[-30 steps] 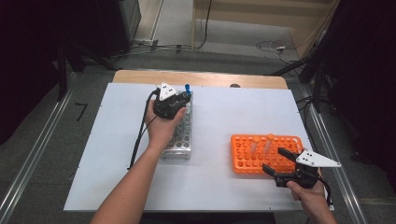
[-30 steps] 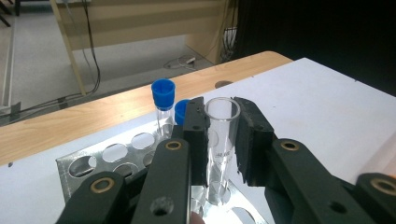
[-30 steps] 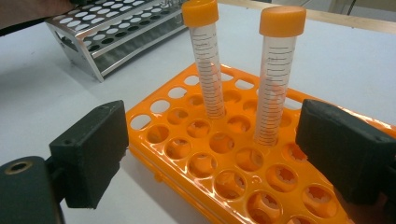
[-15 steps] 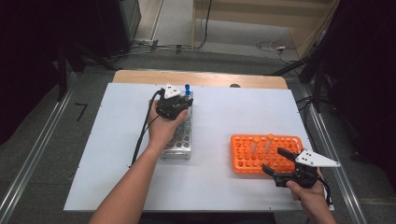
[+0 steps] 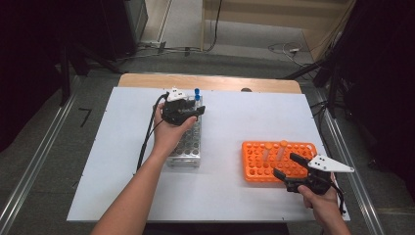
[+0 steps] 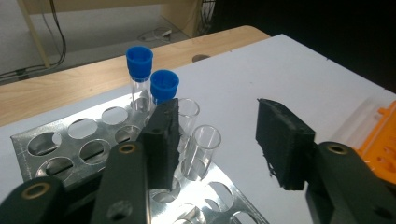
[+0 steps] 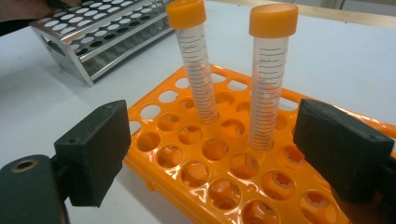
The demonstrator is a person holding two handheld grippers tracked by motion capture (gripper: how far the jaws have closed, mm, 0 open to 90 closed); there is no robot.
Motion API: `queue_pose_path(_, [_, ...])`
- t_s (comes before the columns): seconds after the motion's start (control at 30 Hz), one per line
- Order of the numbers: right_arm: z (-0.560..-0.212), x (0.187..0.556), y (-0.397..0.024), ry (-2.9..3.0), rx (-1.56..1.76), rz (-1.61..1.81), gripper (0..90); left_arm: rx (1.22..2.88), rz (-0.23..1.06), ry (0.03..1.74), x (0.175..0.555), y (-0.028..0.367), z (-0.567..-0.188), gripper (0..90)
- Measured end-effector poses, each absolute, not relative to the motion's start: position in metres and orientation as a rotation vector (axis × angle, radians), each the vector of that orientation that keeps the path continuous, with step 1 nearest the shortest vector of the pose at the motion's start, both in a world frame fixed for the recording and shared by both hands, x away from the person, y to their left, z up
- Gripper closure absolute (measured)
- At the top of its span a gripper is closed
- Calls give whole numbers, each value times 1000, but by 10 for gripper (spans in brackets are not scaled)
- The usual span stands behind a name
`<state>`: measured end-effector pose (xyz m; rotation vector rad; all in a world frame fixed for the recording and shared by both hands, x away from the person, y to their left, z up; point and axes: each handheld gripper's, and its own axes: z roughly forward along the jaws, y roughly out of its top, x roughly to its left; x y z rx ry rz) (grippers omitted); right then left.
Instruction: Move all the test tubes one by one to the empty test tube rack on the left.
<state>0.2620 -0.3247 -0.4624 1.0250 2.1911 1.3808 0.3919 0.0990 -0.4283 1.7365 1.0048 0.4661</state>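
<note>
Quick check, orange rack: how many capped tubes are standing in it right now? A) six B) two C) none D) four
B: the right gripper view shows two orange-capped tubes standing upright in the orange rack, with the other holes bare.

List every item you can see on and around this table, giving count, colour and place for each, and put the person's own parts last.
Metal rack: one, silver, left of centre on the table.
Blue-capped tubes: two, clear, side by side at the metal rack's far end.
Uncapped tubes: two, clear, in the metal rack beside the blue-capped ones.
Orange rack: one, orange, right side of the table.
Orange-capped tubes: two, clear with printed marks, upright in the orange rack.
Table: one, white top with a wooden far edge.
Left gripper: one, black, over the metal rack's far end, fingers just opened with nothing between them.
Right gripper: one, black, at the orange rack's near edge, fingers open.
</note>
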Motion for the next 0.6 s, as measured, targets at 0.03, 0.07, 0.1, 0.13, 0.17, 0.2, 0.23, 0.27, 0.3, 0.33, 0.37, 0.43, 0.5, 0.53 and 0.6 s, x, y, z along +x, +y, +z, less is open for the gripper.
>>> queue_pose_path(0.03, [-463, 264, -324, 2185, 1033, 1370, 106, 1736, 469, 999, 390, 99, -427, 463])
queue_pose_path(0.07, [-464, 265, -324, 2183, 1045, 1368, 111, 1732, 469, 996, 388, 99, -426, 437])
queue_pose_path(0.1, [-464, 267, -323, 2177, 1058, 1364, 120, 1726, 466, 992, 387, 99, -425, 410])
queue_pose_path(0.13, [-464, 268, -323, 2173, 1069, 1353, 126, 1720, 463, 988, 385, 99, -424, 387])
queue_pose_path(0.17, [-465, 269, -323, 2166, 1082, 1351, 135, 1711, 463, 981, 382, 100, -423, 363])
queue_pose_path(0.2, [-465, 271, -323, 2158, 1096, 1351, 147, 1704, 463, 980, 380, 101, -421, 337])
queue_pose_path(0.23, [-465, 272, -323, 2153, 1106, 1352, 162, 1694, 459, 977, 377, 102, -420, 316])
queue_pose_path(0.27, [-465, 274, -322, 2147, 1108, 1347, 176, 1685, 454, 971, 374, 103, -419, 290])
queue_pose_path(0.3, [-466, 275, -322, 2141, 1122, 1339, 191, 1681, 452, 968, 371, 103, -418, 271])
queue_pose_path(0.33, [-466, 276, -321, 2140, 1123, 1334, 203, 1678, 452, 959, 367, 104, -416, 257])
queue_pose_path(0.37, [-467, 277, -321, 2136, 1136, 1317, 218, 1674, 447, 957, 365, 105, -415, 235])
queue_pose_path(0.43, [-468, 280, -320, 2123, 1158, 1295, 249, 1672, 447, 945, 357, 106, -413, 191])
queue_pose_path(0.5, [-469, 283, -319, 2113, 1165, 1288, 279, 1666, 444, 933, 349, 108, -411, 158])
queue_pose_path(0.53, [-470, 284, -318, 2112, 1170, 1277, 296, 1662, 441, 932, 346, 108, -410, 143])
queue_pose_path(0.6, [-471, 285, -316, 2117, 1178, 1261, 340, 1655, 429, 922, 338, 111, -409, 117])
